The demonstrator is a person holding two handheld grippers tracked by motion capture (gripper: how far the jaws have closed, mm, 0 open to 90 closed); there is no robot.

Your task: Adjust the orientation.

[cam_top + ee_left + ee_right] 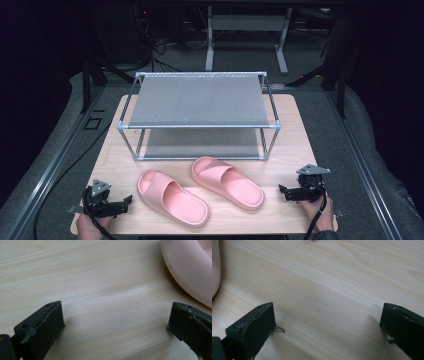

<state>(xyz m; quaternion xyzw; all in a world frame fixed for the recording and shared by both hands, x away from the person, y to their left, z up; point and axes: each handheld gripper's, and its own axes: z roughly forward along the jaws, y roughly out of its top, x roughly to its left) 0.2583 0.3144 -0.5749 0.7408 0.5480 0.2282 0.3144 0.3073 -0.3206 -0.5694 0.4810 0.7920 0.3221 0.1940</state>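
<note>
1. Now left gripper [124, 202] sits at the tabletop's [280, 212] near-left corner, jaws wide, nothing between.
2. Right gripper [283, 191] near the near-right corner, jaws wide, nothing held.
3. Two pink slippers [172, 198] [227, 182] lie between them, near edge, before the shoe rack [200, 100].

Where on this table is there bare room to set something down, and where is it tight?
Both shelves of the rack are bare. Bare table runs left of the left slipper and right of the right slipper, beside the open left gripper and right gripper. It is tight between the slippers and between them and the rack.
</note>
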